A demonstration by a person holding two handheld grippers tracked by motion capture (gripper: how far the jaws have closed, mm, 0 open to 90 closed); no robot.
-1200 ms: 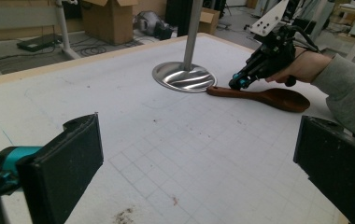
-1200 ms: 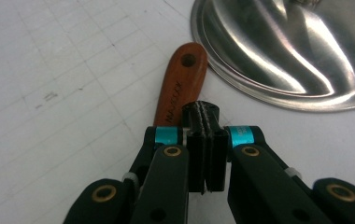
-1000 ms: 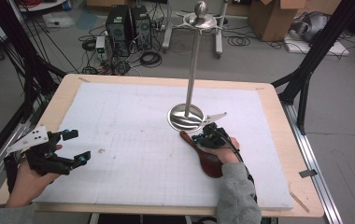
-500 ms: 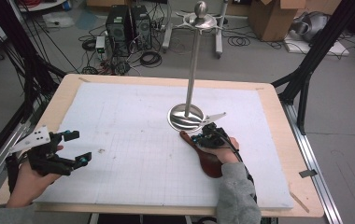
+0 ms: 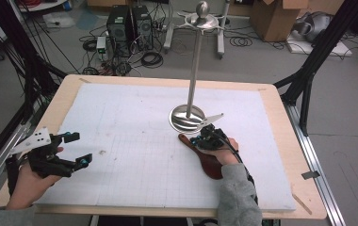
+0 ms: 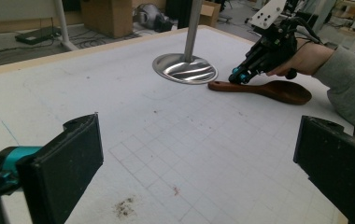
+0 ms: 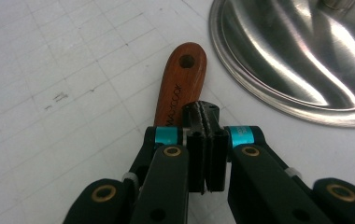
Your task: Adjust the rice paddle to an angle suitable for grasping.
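Note:
A dark wooden spoon (image 5: 211, 165) lies flat on the white gridded mat (image 5: 130, 127), right of centre, its handle end with a hole (image 7: 175, 84) close to the round steel base (image 5: 186, 117) of a tall metal stand. My right gripper (image 7: 205, 116) points down over that handle, its pads pressed together with nothing seen between them; whether the tips touch the wood I cannot tell. My left gripper (image 5: 79, 149) is held at the mat's front left, wide open and empty. From the left gripper view (image 6: 199, 163), the right gripper (image 6: 238, 77) stands at the spoon (image 6: 278, 90).
The stand's thin pole (image 5: 194, 66) rises from its base (image 7: 297, 56) just behind the right gripper. The mat covers a wooden table (image 5: 285, 141) with black frame legs at its sides. Cables, computers and boxes lie on the floor beyond.

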